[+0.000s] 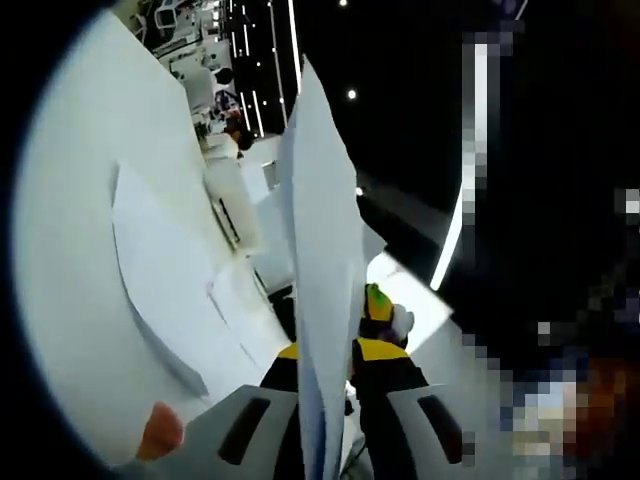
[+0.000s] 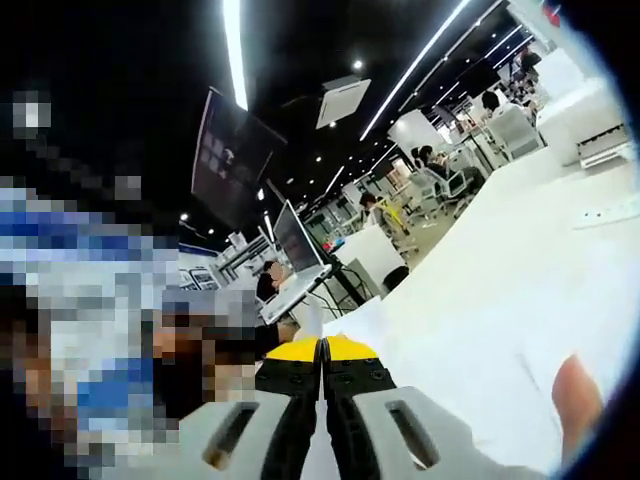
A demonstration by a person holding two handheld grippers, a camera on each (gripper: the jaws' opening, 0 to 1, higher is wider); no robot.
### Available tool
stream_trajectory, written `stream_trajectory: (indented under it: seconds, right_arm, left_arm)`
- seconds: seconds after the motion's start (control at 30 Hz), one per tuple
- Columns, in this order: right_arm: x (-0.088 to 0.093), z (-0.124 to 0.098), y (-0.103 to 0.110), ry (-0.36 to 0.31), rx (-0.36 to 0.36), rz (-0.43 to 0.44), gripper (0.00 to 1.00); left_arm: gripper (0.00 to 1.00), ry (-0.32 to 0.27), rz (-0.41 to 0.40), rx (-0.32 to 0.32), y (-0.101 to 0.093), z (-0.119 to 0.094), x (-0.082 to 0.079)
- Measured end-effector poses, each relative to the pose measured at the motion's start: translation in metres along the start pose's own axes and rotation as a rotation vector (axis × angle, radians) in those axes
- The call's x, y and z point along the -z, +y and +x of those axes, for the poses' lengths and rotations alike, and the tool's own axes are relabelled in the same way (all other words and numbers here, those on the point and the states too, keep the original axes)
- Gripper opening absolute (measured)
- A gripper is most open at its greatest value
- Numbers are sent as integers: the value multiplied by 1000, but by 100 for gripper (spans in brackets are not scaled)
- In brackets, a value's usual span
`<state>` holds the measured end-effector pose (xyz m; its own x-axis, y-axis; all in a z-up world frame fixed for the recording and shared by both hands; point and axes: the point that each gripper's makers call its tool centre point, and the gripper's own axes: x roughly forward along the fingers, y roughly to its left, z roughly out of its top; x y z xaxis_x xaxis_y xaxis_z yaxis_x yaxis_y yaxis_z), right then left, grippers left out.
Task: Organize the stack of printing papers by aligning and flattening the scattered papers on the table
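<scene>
In the left gripper view, the left hand-held gripper (image 1: 325, 352) has its yellow-tipped jaws pressed against a thin sheaf of white printing paper (image 1: 322, 230), held edge-on and rising tall through the picture. More white sheets (image 1: 165, 290) lie flat on the white worktop (image 1: 70, 240), their far edges hard to trace. In the right gripper view, the right hand-held gripper (image 2: 322, 350) is clamped tight, a thin white paper edge (image 2: 365, 322) caught between its jaws; the rest of that sheet is lost against the worktop.

Both views look close, rolled, along the white table (image 1: 80, 250).
</scene>
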<state>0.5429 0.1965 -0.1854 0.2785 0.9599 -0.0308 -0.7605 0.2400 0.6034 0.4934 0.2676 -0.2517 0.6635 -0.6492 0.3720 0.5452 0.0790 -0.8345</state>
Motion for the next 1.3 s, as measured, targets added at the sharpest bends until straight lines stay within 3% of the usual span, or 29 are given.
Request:
stream_trajectory:
  seconds: [0.13, 0.57, 0.6, 0.7, 0.73, 0.83, 0.97, 1.1, 1.23, 1.3]
  right_arm:
    - [-1, 0, 1, -1, -5, 7, 0]
    - [5, -6, 6, -5, -13, -17, 0]
    - [5, -6, 7, -15, -15, -43, 0]
    - [0, -11, 3, -65, 26, -172, 17]
    - [1, -14, 3, -59, 40, -199, 18]
    - [0, -24, 0, -56, 95, -332, 21]
    - [-10, -51, -16, -42, 245, -517, 28]
    - [-15, -88, -45, 6, 424, -647, 38]
    - [-11, -126, -81, 68, 581, -726, 46]
    - [-7, -135, -92, 57, 596, -724, 46]
  left_arm:
    - [6, 9, 0, 6, 0, 0, 1]
    - [6, 3, 22, 16, -6, 1, 5]
    - [6, 3, 24, 17, -7, 0, 5]
    - [6, -3, 24, 27, -11, -2, 5]
    - [6, -3, 30, 26, -11, -3, 4]
    - [6, -15, 34, 25, -12, -8, 0]
    - [6, -48, 40, 25, -17, -18, -8]
    - [6, -88, 61, 22, -25, -31, -23]
    - [6, -104, 81, 18, -32, -42, -28]
    - [6, -111, 85, 11, -33, -47, -31]
